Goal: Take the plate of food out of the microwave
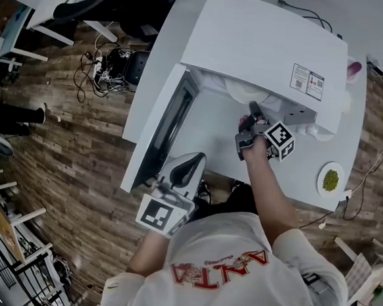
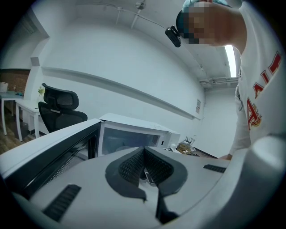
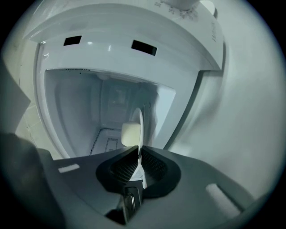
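Inside the microwave (image 3: 111, 100): the plate (image 3: 140, 125) sits in the cavity. The right gripper view shows it edge-on as a thin white sliver, with a pale lump of food (image 3: 129, 134) against its left face.
Right gripper (image 3: 139, 154): jaws drawn almost together, pinching the plate's near rim. The rim runs straight down between them.
Right gripper, head view: it reaches into the cavity mouth, just under the overhanging top of the microwave.
Left gripper (image 2: 143, 151): jaws pressed together at the tips, with nothing between them. It is held low beside the open door (image 1: 167, 124), well apart from the plate.
Door: swung wide to the person's left, dark window panel facing the cavity.
Table (image 1: 362, 123): white, and bears the microwave. A small dish (image 1: 330, 179) of green food lies near the table's right edge, beside the microwave and outside it.
Hidden: in the head view the microwave's top covers the cavity, so the plate and the right jaw tips do not show there.
Cut off: the left gripper view shows only the upper part of the cavity over the gripper's body, and no plate can be picked out in it.
Hard to make out: what kind of food it is, the plate's far rim, and whether the plate rests on the cavity floor or is lifted off it. Whether the left gripper touches the door cannot be told either.
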{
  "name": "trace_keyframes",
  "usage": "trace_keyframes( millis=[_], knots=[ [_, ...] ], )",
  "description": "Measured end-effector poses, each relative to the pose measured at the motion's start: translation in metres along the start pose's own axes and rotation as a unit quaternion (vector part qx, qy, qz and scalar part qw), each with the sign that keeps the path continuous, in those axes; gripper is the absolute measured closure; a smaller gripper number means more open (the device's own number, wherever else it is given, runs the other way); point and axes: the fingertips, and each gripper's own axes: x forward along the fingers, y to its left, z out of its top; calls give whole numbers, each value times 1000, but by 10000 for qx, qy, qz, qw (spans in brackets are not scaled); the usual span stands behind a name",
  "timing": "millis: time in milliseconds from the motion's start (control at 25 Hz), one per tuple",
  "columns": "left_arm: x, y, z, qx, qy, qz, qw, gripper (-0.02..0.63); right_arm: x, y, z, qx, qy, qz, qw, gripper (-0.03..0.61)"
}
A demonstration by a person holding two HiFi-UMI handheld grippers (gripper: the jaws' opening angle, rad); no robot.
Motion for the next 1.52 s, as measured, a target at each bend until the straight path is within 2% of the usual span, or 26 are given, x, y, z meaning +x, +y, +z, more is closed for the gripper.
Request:
trace_keyframes(
  millis=[200, 440, 640, 920, 1280, 1400, 1520],
  knots=[
    [-1, -2, -2, -11, 49, -32, 10000, 606, 3, 3, 3, 102, -34, 178, 9998, 554],
    [-3, 0, -1, -67, 60, -36, 10000, 606, 10, -2, 5, 212, -100, 61, 9997, 555],
    [-5, 1, 0, -51, 45, -38, 10000, 606, 7, 7, 7, 360, -169, 434, 9983, 563],
    [-10, 0, -2, -50, 66, -80, 9999, 606, 0, 14, 3, 444, -146, 733, 9962, 563],
    [-18, -5, 4, -27, -29, -242, 9997, 606, -41, 26, -10, 374, -73, 920, 9950, 562],
    [-23, -9, 4, -7, -24, -338, 9994, 606, -59, 26, -17, 197, -7, 913, 9956, 561],
    [-28, -14, 6, 22, -57, -448, 9990, 606, -79, 21, -27, 290, 20, 885, 9957, 561]
  ],
)
